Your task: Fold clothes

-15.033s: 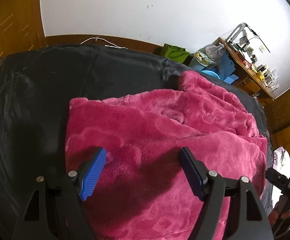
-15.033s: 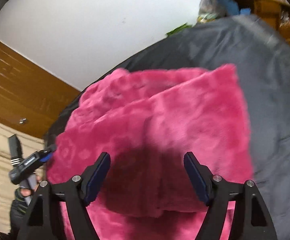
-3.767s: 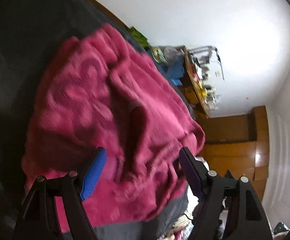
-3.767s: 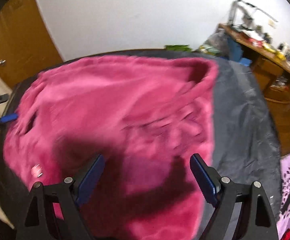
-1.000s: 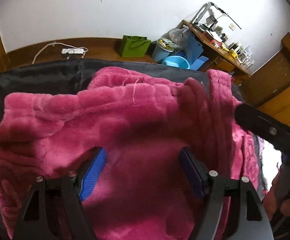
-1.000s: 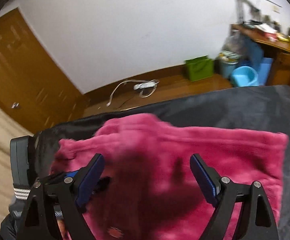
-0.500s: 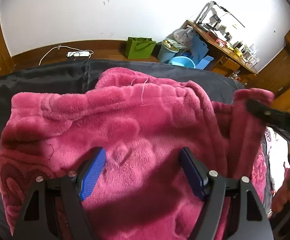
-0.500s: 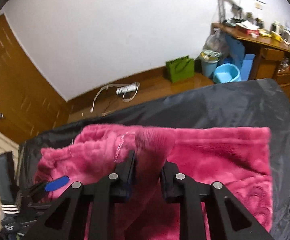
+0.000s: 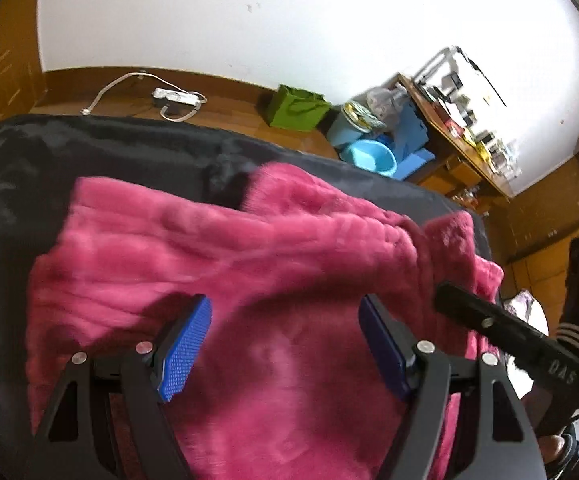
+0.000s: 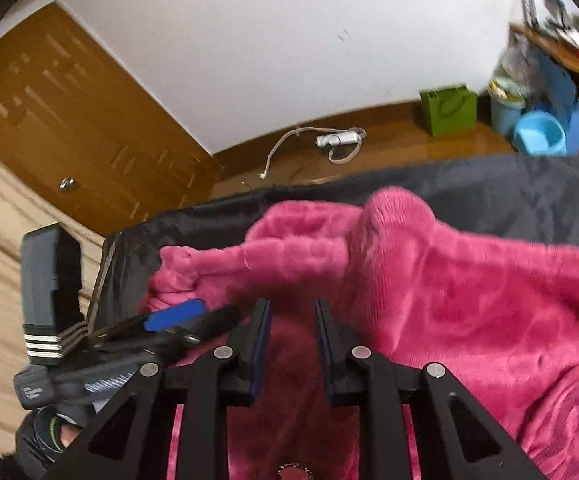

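At the bottom of the left wrist view the left gripper [image 9: 283, 342] stands with its blue pads wide apart over the pink fleece garment [image 9: 257, 264], holding nothing. At the bottom of the right wrist view the right gripper [image 10: 289, 330] has its pads drawn close together with a ridge of the same fleece [image 10: 449, 292] rising between them; it looks clamped on that fold, though a narrow gap shows and the actual bite is in shadow. The garment lies bunched across the middle of both frames on a dark cloth-covered bench [image 9: 101, 152], with a raised hump toward the upper centre of the right view and a loose flap toward the right of the left view. Farther off, in the upper part of the frames, lie a white power strip [image 10: 339, 138] on the wooden floor, a green bag [image 9: 297, 108] and a blue basin [image 9: 367, 156] beside a cluttered desk [image 9: 461, 120]. The fleece is thick and slippery, so in my judgement a shallow pinch could let the fold slide out when lifted, dropping the layer crooked. With only one gripper holding, the free side may drag and bunch instead of laying flat, and the left gripper, being close beside the right one, could catch the cloth or knock against it if both close in on the same ridge.
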{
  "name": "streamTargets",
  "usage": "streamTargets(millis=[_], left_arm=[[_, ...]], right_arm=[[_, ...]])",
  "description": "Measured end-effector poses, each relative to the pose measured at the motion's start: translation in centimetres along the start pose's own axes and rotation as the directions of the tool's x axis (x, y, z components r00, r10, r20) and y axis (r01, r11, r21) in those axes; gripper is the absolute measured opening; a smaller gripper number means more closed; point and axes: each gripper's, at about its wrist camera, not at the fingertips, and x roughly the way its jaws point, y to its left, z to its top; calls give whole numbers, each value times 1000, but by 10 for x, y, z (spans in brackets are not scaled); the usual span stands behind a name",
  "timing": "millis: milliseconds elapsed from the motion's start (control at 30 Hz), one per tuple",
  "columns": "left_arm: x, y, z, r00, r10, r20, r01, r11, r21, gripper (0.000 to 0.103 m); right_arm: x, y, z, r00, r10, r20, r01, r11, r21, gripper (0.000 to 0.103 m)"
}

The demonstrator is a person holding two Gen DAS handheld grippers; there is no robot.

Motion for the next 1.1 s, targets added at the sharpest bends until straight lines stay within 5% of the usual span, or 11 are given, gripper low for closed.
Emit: streamTargets(millis=[200,233,267,333,433,667,900,1000,1100], left_arm=[[11,33,9,997,75,-4,-75,996,-57,79],[17,37,9,997,81,-14,-82,995,-62,79],[20,35,8,995,97,-15,-97,994,-42,79],[27,28,4,990,137,-10,-137,990,10,79],[30,25,3,987,161,-9,-161,986,51,79],[13,30,5,996,91,-6,-91,996,-21,79],[4,10,0,999,49,-5,-49,999,2,79],[8,4,-4,996,87,-15,-86,995,40,79],[8,6,-8,996,87,-20,-86,995,44,79]], right_arm=[[17,-3,-7,998,-56,-37,55,998,-33,32],[20,-3,-8,997,-65,-43,64,997,-39,41],[23,-3,-10,996,-75,-48,73,996,-45,63],[29,-4,-12,994,-94,-60,90,994,-56,78],[38,-5,-16,989,-122,-77,117,990,-74,79],[-31,-18,-12,991,-9,136,5,999,33,79],[-31,-45,-8,971,-210,115,198,974,106,78],[-15,-40,5,951,-277,133,275,961,34,78],[-7,-25,20,958,-248,147,261,962,-81,78]])
